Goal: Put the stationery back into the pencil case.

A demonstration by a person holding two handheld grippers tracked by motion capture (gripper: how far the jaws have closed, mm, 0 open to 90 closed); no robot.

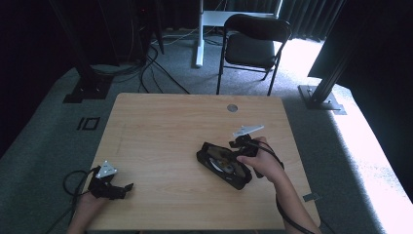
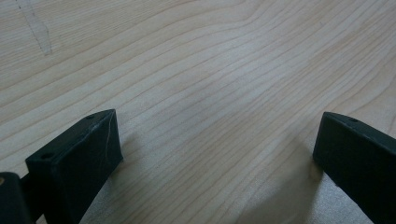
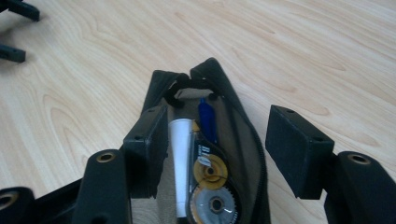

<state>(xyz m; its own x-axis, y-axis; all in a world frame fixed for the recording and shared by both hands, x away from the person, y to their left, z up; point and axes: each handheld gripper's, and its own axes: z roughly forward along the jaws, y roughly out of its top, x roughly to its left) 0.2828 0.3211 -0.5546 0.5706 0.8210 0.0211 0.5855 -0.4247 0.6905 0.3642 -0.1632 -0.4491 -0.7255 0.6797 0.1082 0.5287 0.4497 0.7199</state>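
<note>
A: As you go from left to right, what sits where?

B: My left claw [image 1: 127, 186] rests at the near left corner of the wooden surface [image 1: 160, 126], jaws spread, nothing between them. Right of centre lies a black pencil case [image 1: 223, 165], unzipped. My right claw [image 3: 218, 144] hangs over its mouth, jaws spread; one jaw is against the left lip, the other clear of the case on the right.

A: How will it handle?

B: Soft fabric and light, I judge, likely to sag and slide. I would pinch one zipper lip, near the end.

A: And its look?

B: Long and dark; inside, a correction tape roller [image 3: 208, 186] and a blue pen [image 3: 206, 119].
</note>
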